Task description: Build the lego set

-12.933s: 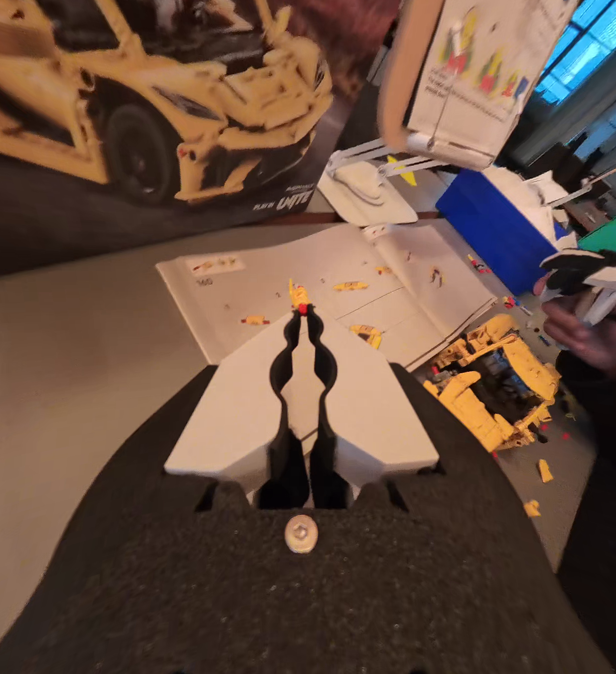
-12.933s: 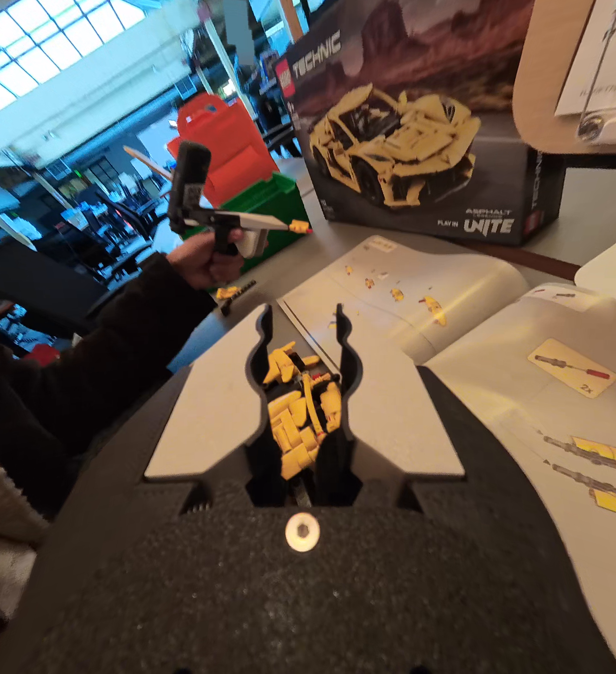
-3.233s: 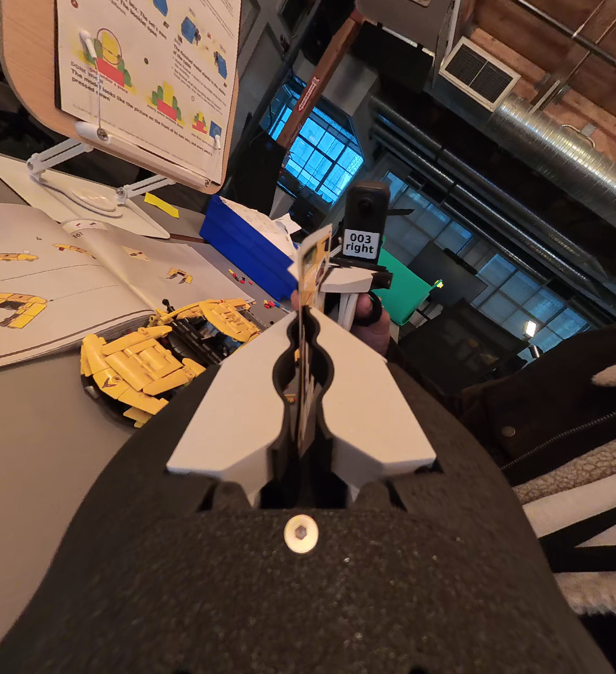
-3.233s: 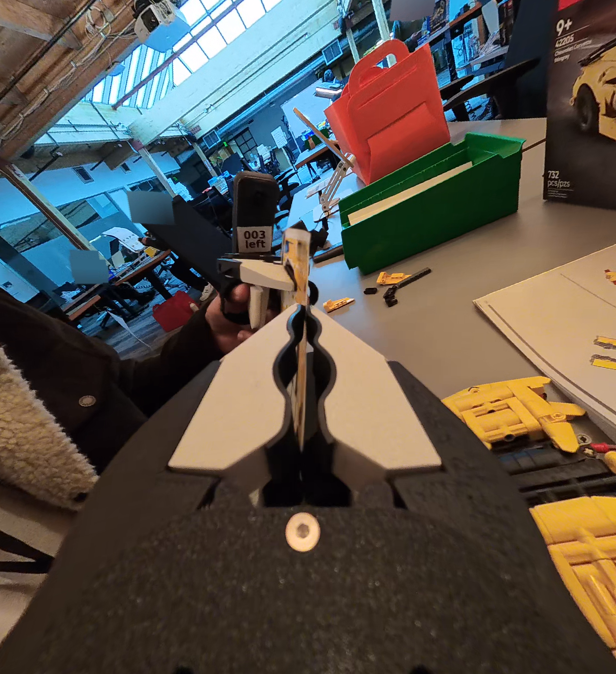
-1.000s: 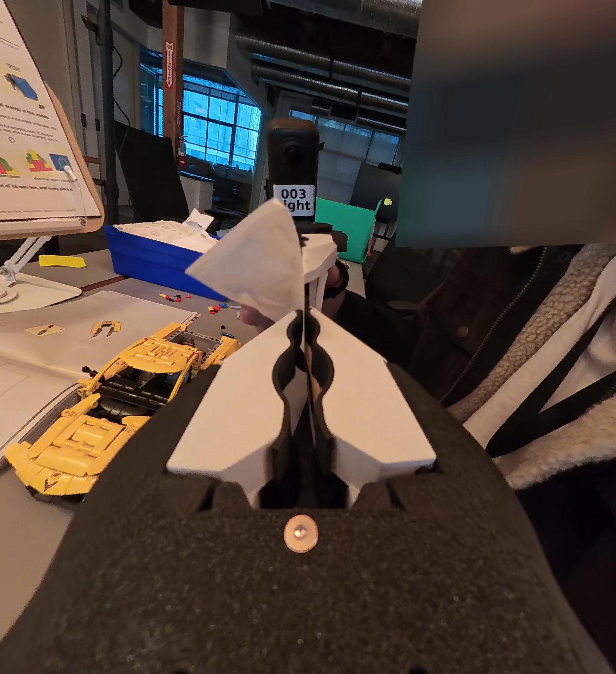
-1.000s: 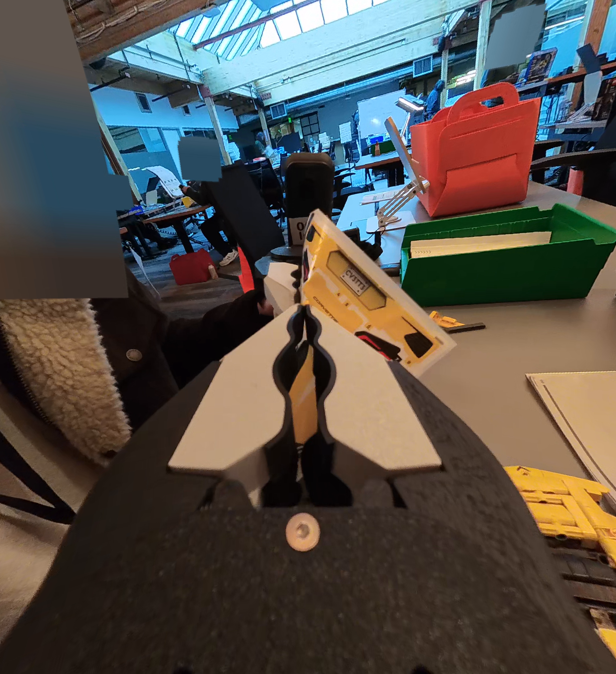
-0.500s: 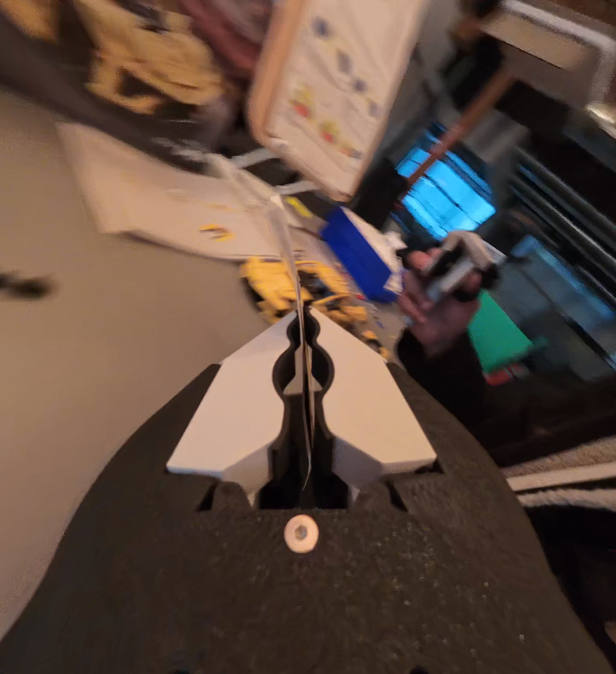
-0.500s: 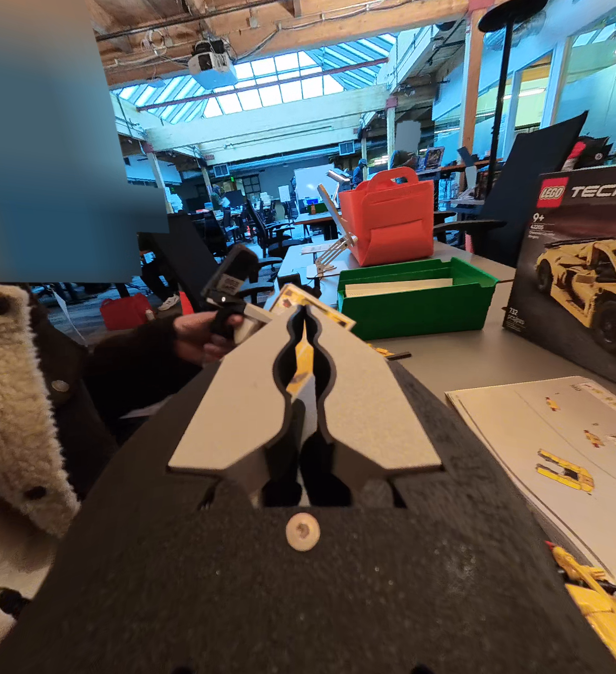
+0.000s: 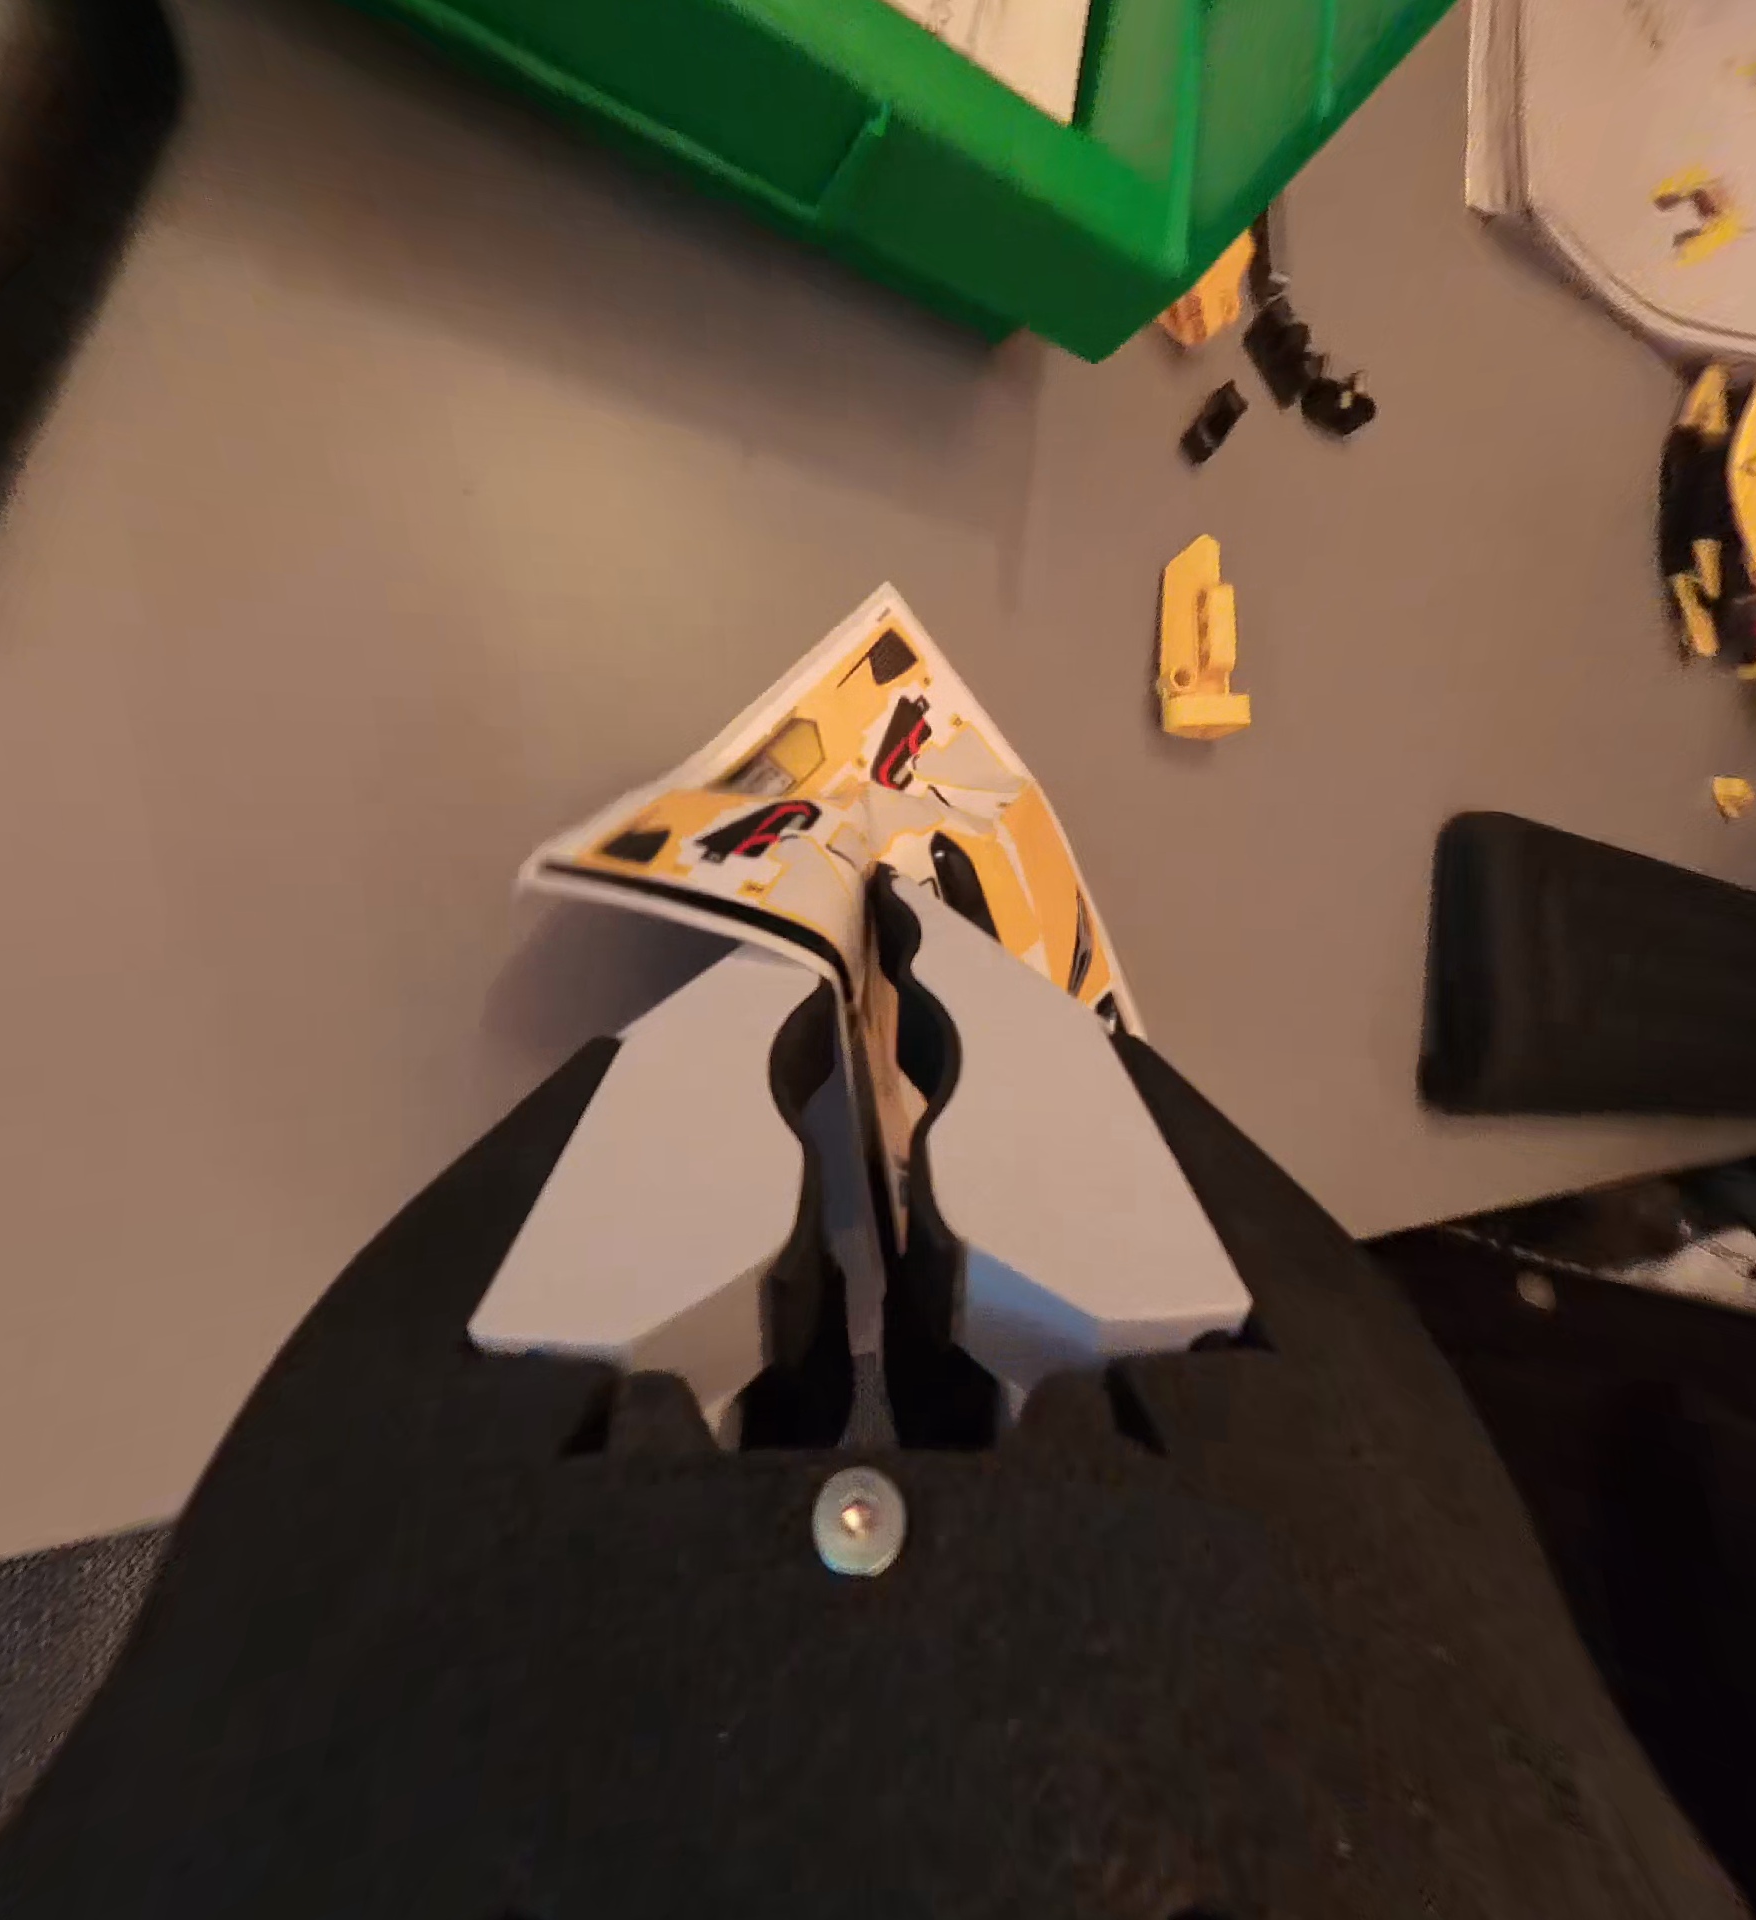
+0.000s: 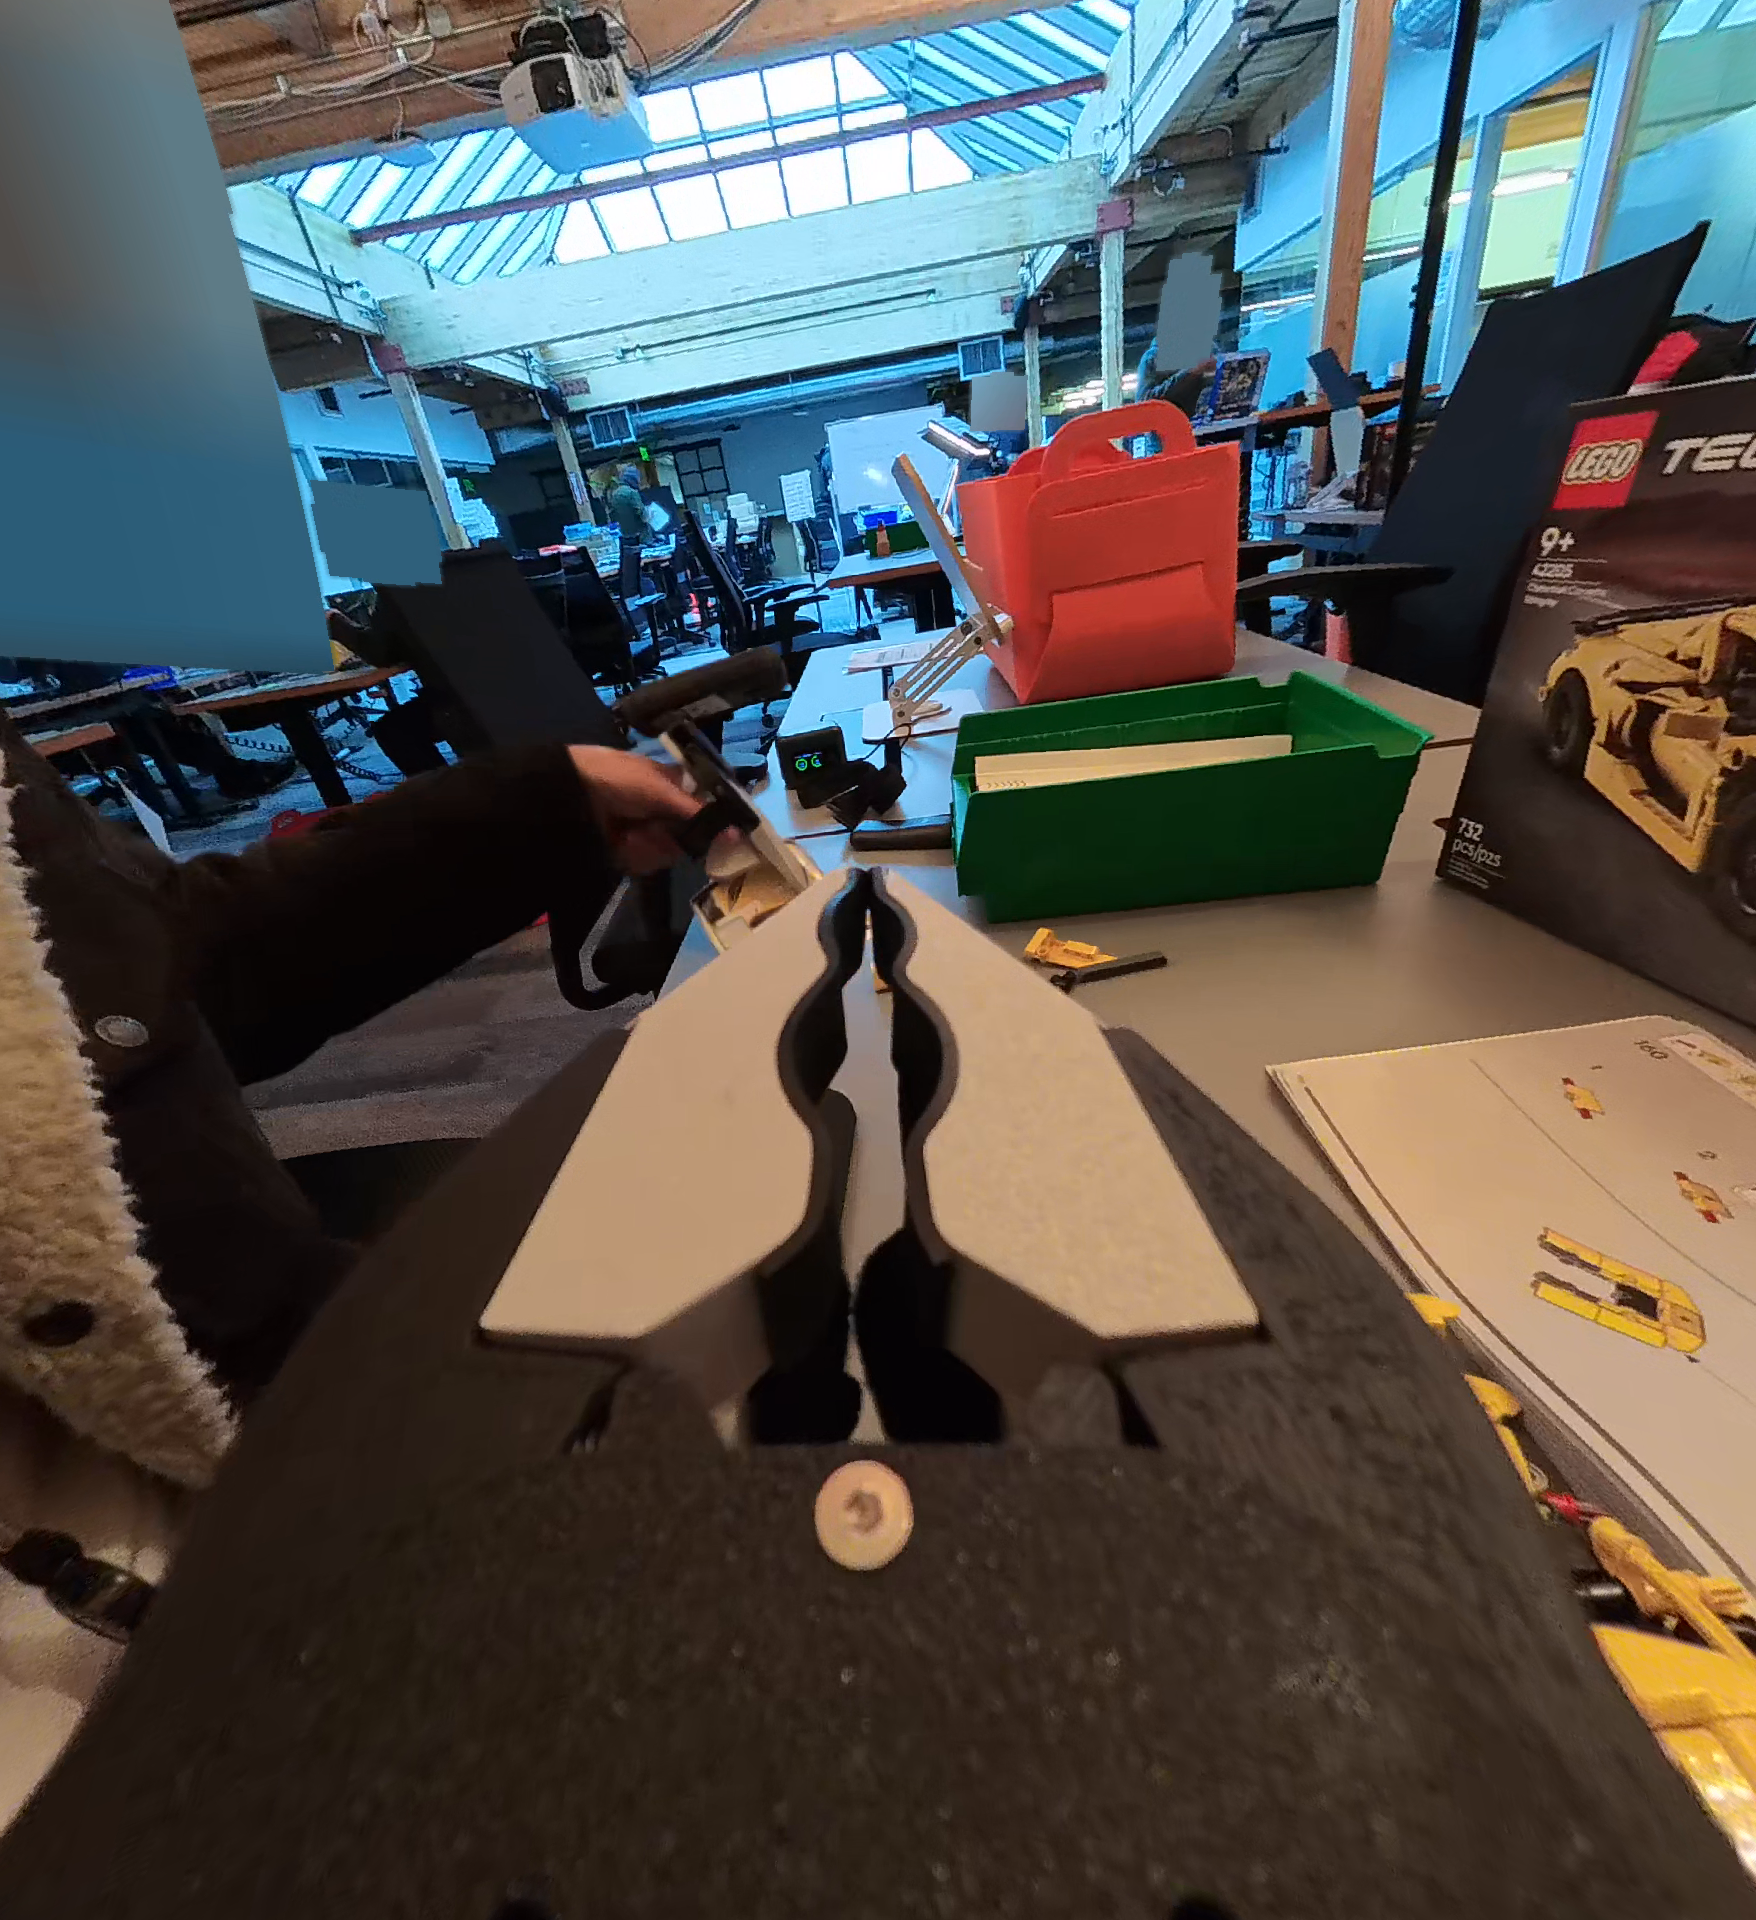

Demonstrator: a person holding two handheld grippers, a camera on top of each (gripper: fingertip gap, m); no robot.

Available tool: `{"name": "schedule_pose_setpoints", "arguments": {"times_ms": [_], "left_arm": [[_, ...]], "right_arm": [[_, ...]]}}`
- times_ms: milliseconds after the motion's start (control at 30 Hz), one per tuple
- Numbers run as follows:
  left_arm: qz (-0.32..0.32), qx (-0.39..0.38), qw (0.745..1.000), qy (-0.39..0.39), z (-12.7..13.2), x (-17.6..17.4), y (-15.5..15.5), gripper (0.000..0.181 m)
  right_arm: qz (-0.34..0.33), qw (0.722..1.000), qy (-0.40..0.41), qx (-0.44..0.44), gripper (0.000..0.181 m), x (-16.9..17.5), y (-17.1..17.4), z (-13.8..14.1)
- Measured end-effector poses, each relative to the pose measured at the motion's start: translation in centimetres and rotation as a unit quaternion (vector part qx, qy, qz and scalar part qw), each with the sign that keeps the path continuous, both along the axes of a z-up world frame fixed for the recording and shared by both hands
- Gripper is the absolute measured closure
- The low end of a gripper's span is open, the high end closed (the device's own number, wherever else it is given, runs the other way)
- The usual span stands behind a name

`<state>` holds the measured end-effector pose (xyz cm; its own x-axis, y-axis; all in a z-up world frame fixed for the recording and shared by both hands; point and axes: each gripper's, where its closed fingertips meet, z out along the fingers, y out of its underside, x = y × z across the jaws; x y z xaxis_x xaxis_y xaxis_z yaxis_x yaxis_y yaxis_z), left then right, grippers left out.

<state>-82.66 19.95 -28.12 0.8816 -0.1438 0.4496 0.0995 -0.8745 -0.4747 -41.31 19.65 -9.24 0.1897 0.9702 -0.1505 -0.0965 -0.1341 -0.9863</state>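
Beside the green bin (image 9: 967,156): you are pinching the sticker sheet (image 9: 832,800) in your left gripper (image 9: 869,894).
Right gripper (image 10: 869,894): jaws nearly together, empty.
Progress: the yellow car (image 10: 1726,1704) is looking partly built; stickers remaining.

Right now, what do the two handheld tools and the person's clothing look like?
Each tool, left and right, has two pale grey wedge-shaped fingers with wavy black inner pads, set in a black rough-textured body with one silver screw. The person wears a dark sleeve and a cream fleece-lined jacket.
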Motion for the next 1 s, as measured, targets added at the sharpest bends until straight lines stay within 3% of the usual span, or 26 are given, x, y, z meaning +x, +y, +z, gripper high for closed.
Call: {"name": "schedule_pose_setpoints", "arguments": {"times_ms": [133,300,367,467,500,567,700,833,1000], "left_arm": [[-0.061,-0.04,0.994,-0.081,1.3,1.0,0.2,0.169],[-0.044,-0.055,0.994,-0.081,0.2,-0.5,0.4,0.151],[-0.015,-0.03,0.998,-0.058,0.1,-2.0,0.9,0.149],[0.034,0.042,0.997,0.05,1.0,-5.3,1.9,0.147],[0.041,0.084,0.992,0.084,1.9,-5.7,2.3,0.148],[-0.005,0.153,0.982,0.108,3.1,-3.3,2.4,0.181],[-0.083,0.14,0.97,0.18,0.2,-0.1,1.9,0.181],[-0.086,0.139,0.977,0.14,-0.1,1.5,2.5,0.181],[-0.098,0.105,0.973,0.181,-2.1,0.7,2.5,0.181]], "right_arm": [[-0.006,1.0,0.001,-0.004,0.181,0.6,0.4,0.0],[-0.002,1.0,0.0,-0.016,0.181,0.7,0.7,-0.3],[0.0,1.0,-0.002,-0.016,0.181,0.6,0.6,-0.4],[0.002,1.0,0.0,-0.018,0.181,0.6,0.6,-0.4],[0.003,1.0,0.001,-0.02,0.181,0.6,0.6,-0.4],[0.006,1.0,0.0,-0.023,0.181,0.5,0.6,-0.5],[0.01,1.0,-0.005,-0.025,0.181,0.2,0.5,-0.8],[0.011,1.0,-0.006,-0.024,0.181,0.5,0.4,-0.9],[0.014,1.0,-0.008,-0.023,0.181,0.3,0.3,-0.7]]}}
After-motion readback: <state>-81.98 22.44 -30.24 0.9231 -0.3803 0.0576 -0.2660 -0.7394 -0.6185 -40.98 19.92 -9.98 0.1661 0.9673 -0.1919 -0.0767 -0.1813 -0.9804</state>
